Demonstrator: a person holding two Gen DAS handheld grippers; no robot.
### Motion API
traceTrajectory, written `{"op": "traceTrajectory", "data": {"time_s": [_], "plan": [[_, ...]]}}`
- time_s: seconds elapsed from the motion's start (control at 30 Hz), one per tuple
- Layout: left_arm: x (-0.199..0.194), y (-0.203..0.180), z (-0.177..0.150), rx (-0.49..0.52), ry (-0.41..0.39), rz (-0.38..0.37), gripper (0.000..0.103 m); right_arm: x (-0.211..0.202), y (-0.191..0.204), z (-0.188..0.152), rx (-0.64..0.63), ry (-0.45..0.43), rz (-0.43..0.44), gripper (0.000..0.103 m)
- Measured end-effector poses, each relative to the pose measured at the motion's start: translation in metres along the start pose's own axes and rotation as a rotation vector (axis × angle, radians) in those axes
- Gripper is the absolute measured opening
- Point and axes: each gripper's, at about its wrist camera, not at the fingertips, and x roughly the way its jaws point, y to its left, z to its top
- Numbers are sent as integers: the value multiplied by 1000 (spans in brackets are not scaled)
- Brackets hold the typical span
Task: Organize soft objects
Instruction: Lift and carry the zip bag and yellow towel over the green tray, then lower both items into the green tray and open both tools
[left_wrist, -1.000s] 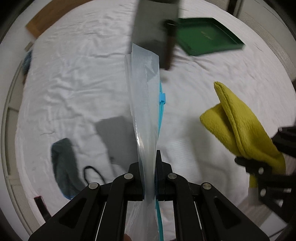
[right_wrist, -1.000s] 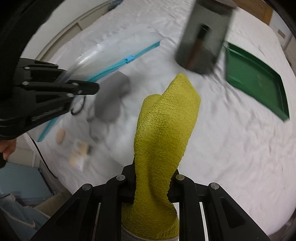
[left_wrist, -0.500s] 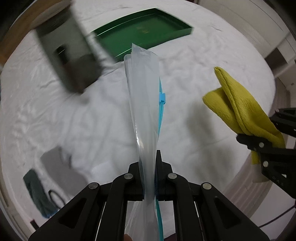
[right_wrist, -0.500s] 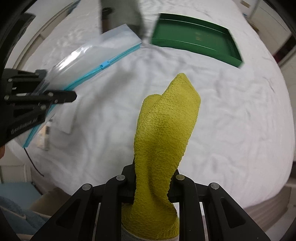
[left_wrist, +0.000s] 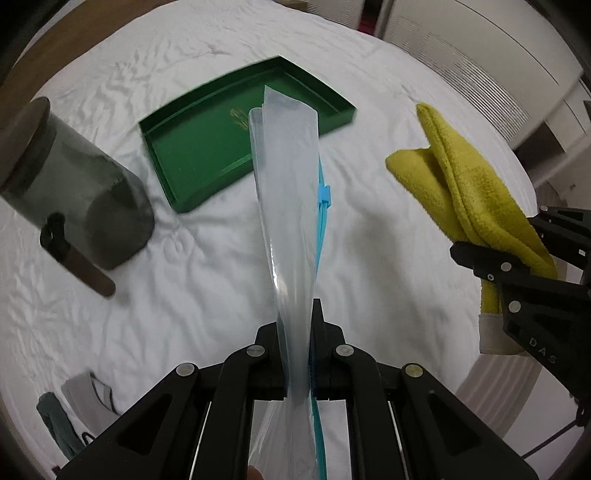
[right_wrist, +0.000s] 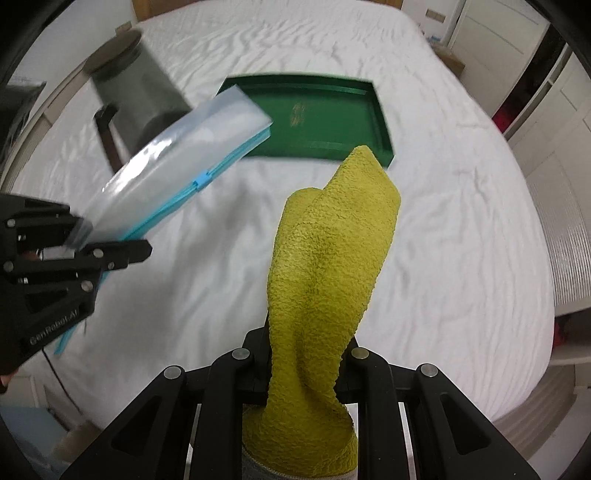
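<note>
My left gripper is shut on a clear zip bag with a blue slider, held upright above the white bed. The bag also shows in the right wrist view, with the left gripper at the left edge. My right gripper is shut on a yellow fuzzy sock, held up in the air. The sock also shows at the right of the left wrist view, with the right gripper apart from the bag.
A green tray lies on the bed ahead, also in the right wrist view. A dark grey jar with a wooden scoop lies left of it. Grey and dark socks lie at the near left. White cupboards stand at the right.
Both grippers have swung round with their loads, so the green tray and grey jar now sit ahead. The grey and dark socks have slid to the lower left. Neither grip has changed.
</note>
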Motion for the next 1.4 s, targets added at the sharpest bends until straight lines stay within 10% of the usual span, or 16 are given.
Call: {"op": "traceTrajectory", "data": {"time_s": [0.73, 1.4], "plan": [[40, 74, 129, -269, -222, 226, 7, 36, -57, 127, -39, -300, 16, 19], [126, 112, 174, -389, -149, 387, 11, 121, -45, 133, -36, -211, -39, 19]]}}
